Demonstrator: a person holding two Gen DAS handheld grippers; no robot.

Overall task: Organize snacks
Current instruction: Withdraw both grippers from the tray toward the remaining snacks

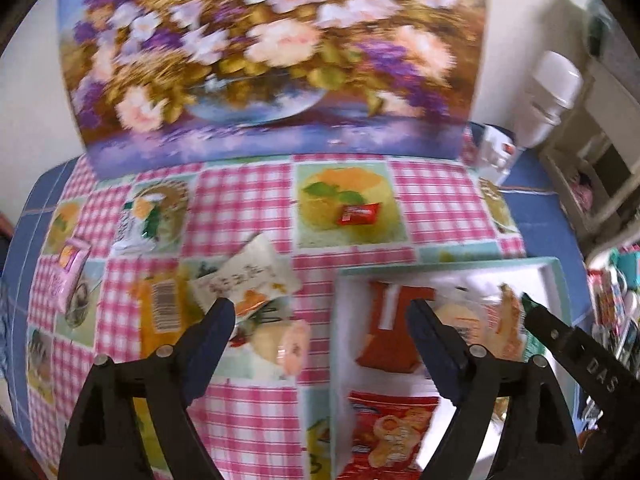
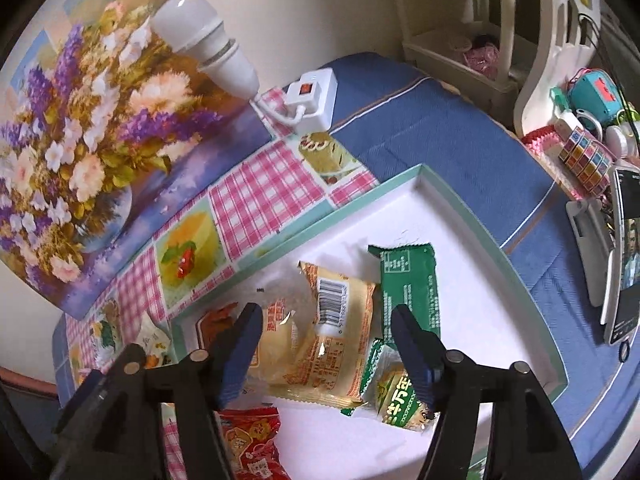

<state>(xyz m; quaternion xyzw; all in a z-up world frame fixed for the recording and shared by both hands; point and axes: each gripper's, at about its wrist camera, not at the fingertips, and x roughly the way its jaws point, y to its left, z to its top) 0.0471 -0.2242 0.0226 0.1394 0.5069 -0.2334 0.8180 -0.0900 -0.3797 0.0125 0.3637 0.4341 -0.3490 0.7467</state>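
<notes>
Left gripper (image 1: 320,320) jaws spread wide, empty, hovering at the tray's (image 1: 554,276) left edge. Right gripper (image 2: 326,322) also wide open, empty, over the tray.

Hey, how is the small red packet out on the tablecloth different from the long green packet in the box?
The red packet lies alone on the checked tablecloth, outside the box; the green packet lies inside it. The red packet is short and squat; the green packet is long and narrow. The red packet touches no other snack; the green packet lies against a yellow packet. Both lie flat, and neither gripper holds them.
</notes>
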